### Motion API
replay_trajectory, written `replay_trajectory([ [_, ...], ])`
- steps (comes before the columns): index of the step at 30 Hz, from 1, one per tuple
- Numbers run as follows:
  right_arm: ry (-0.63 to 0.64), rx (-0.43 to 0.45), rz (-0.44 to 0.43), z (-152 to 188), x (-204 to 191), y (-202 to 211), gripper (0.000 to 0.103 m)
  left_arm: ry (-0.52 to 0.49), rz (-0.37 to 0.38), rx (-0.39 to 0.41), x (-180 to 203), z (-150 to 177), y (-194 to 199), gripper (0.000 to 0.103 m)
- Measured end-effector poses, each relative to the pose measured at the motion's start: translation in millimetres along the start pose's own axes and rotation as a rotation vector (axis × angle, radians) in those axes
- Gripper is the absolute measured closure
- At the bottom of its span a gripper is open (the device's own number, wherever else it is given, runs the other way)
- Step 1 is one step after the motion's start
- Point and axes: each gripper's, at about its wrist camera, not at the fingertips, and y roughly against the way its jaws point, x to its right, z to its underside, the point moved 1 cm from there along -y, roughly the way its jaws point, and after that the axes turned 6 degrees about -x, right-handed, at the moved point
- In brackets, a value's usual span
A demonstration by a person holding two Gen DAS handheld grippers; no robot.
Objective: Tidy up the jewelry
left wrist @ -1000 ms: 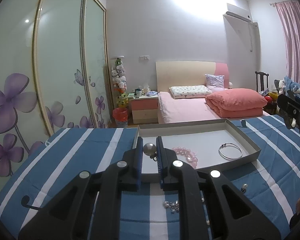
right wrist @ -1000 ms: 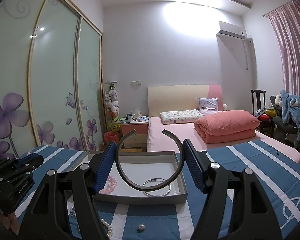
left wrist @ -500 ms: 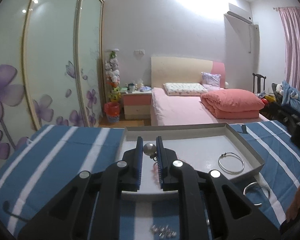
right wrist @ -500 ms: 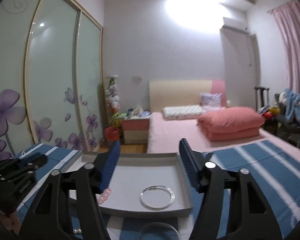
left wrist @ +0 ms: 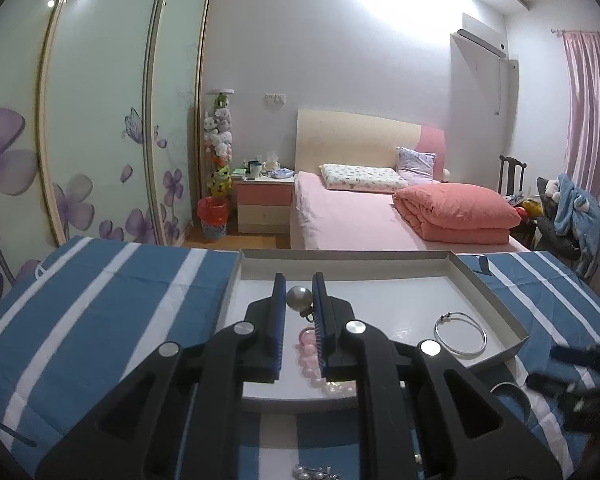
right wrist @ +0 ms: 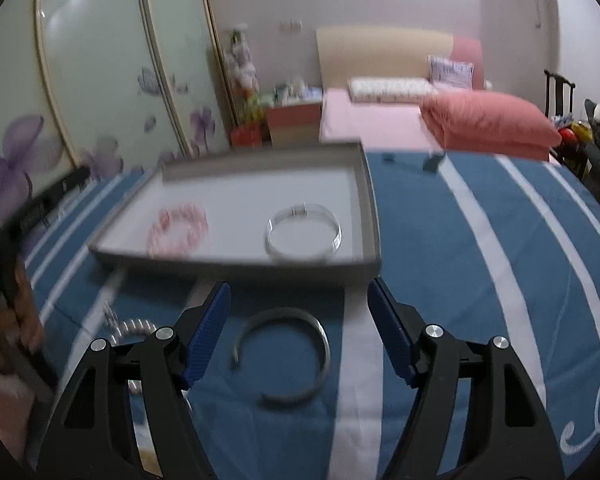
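Observation:
A shallow grey tray (left wrist: 488, 292) lies on a blue-and-white striped cloth. In it are a pink bead bracelet (left wrist: 310, 364) and a thin silver bangle (left wrist: 460, 334). My left gripper (left wrist: 299, 298) is shut on a grey pearl earring (left wrist: 299, 297) and holds it over the tray's left half. My right gripper (right wrist: 299, 320) is open and empty above an open silver cuff bangle (right wrist: 284, 356) that lies on the cloth in front of the tray (right wrist: 370, 208). The pink bracelet (right wrist: 177, 230) and silver bangle (right wrist: 303, 232) show there too, blurred.
A pearl strand (right wrist: 134, 328) lies on the cloth left of the cuff. Small pearl pieces (left wrist: 312, 470) lie near the front edge. A bed with a coral quilt (left wrist: 456, 210) and a sliding wardrobe (left wrist: 100, 112) stand behind.
The right gripper has let go of the cuff bangle, which now lies on the cloth, and tilted down over it. The left gripper has carried the earring forward over the tray.

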Motion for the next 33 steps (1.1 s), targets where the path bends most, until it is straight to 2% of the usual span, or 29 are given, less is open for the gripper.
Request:
replay_trajectory([
  [4,0.043,-0.066,0.019,5.3,-12.3,-14.4,0.031,-0.005,0.001,0.009,-0.2,-1.0,0.8,0.089],
  [10,0.046,-0.114,0.042,10.4,-14.5,-31.5,0.025,-0.006,-0.005,0.026,-1.3,-2.6,6.6,0.089],
  [14,0.031,-0.12,0.046,6.0,-14.0,-35.0,0.021,-0.008,-0.003,0.017,-1.3,-3.3,6.6,0.089],
  [19,0.033,-0.129,0.038,4.6,-16.8,-38.0,0.021,-0.011,-0.005,0.012,-0.2,-3.3,5.7,0.089],
  [22,0.058,-0.167,0.085,7.4,-21.1,-44.6,0.021,-0.019,-0.006,0.006,1.5,-2.6,3.8,0.089],
  [25,0.035,-0.17,0.085,9.4,-17.0,-41.4,0.026,-0.017,-0.005,0.008,1.8,-2.6,3.8,0.089],
  [27,0.026,-0.163,0.09,11.2,-16.8,-38.2,0.038,-0.019,-0.004,0.007,2.3,-2.1,3.6,0.089],
  [31,0.02,-0.153,0.089,11.5,-16.3,-36.8,0.038,-0.023,-0.002,0.012,2.9,-0.7,3.9,0.089],
  [33,0.002,-0.141,0.062,10.6,-14.0,-34.8,0.038,-0.022,-0.005,0.021,2.4,-1.2,6.0,0.089],
])
